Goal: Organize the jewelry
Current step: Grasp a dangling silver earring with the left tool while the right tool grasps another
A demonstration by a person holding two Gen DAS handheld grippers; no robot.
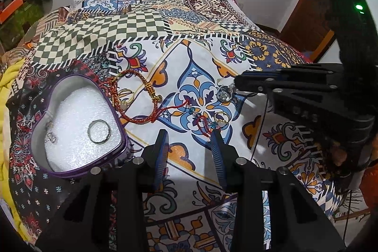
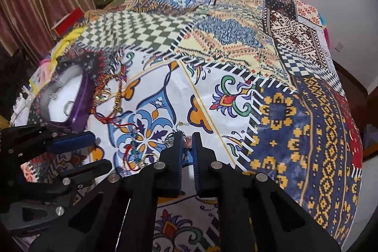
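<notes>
- Left gripper [image 1: 190, 134] is released, jaws wide apart (nothing between), with heart-shaped box [image 1: 78, 124] on its left.
- Right gripper [image 2: 187, 137] is clenched on silver pendant [image 1: 224, 93].

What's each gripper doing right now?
Left gripper: open, empty, jaws wide apart above the cloth.
Right gripper: jaws nearly together around a small silver earring.

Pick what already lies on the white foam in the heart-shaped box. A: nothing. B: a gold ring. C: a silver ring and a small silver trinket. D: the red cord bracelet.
C: the left wrist view shows a silver ring and a small silver trinket on the foam in the box; the red cord bracelet lies on the cloth outside.
</notes>
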